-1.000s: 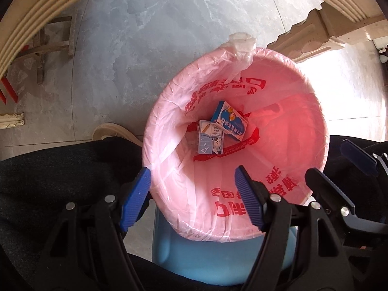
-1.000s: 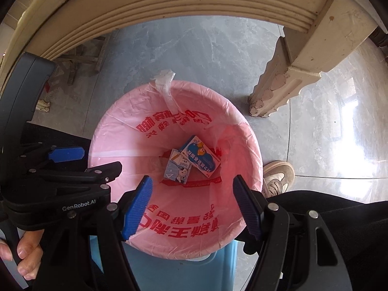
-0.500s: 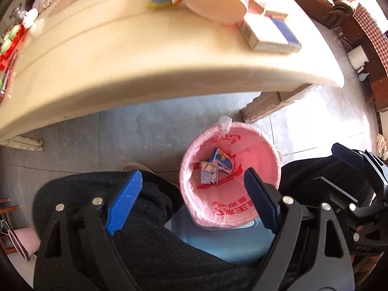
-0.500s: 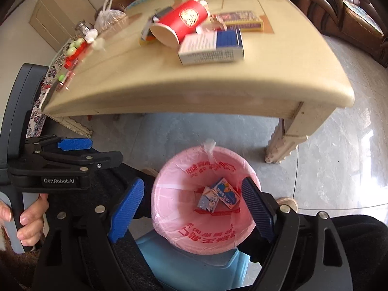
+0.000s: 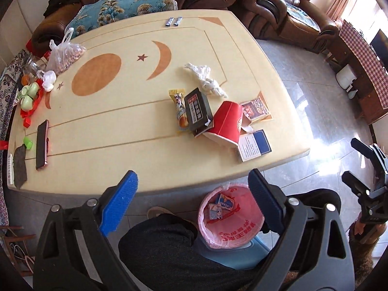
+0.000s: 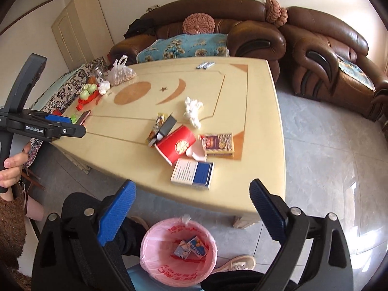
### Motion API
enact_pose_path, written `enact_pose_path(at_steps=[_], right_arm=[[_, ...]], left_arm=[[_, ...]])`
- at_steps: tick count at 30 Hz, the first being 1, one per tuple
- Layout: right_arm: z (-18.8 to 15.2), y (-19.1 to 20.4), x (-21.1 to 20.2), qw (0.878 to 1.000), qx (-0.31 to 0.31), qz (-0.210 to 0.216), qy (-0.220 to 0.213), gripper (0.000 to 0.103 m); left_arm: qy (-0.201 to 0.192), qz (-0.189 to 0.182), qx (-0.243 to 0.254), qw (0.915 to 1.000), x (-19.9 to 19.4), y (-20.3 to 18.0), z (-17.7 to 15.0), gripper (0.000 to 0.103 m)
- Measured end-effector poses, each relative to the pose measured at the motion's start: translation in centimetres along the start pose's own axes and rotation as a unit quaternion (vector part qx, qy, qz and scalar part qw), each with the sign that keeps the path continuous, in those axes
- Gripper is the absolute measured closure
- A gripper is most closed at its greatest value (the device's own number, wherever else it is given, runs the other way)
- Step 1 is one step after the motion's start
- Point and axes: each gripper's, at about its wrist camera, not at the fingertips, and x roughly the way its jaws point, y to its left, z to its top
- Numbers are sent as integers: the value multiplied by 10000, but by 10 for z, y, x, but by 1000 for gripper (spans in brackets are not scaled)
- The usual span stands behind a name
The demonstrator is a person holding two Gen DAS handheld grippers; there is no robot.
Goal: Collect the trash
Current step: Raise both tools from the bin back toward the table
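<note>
A glossy brown leather sofa (image 6: 218, 29) backs a smooth cream table (image 5: 116, 131) inlaid with a tan moon and stars, on polished grey tile. A pink plastic-lined bin (image 6: 179, 254) on the floor by the table's near edge holds two small cartons (image 6: 190, 247). On the table lie a tipped red paper cup (image 6: 177, 146), a blue-white box (image 6: 192, 173) and crumpled tissue (image 6: 192, 108). The left gripper (image 5: 194, 200) and right gripper (image 6: 191, 206) are both empty, their ribbed blue jaws spreading wide.
</note>
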Motion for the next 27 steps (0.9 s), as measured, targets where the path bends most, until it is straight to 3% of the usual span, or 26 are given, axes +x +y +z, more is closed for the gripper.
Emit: enact_pose_path(at_steps=[3,10,16,27], right_arm=[[25,-6,-16,9999,-86,28,-142,9],[63,-7,-25,9989,-276,-48,-364,7],[81,-14,-9,9992,-130,279,-266,7],[105,-31,34,9996,-257,115,53,7]], left_arm=[[-7,231,54,9997,-4,0,24,13],[162,193,131,9996,4,4,58,13],[334,124,205,9992,22,1,79,13],[708,131,99,9974,65,17,100,13]])
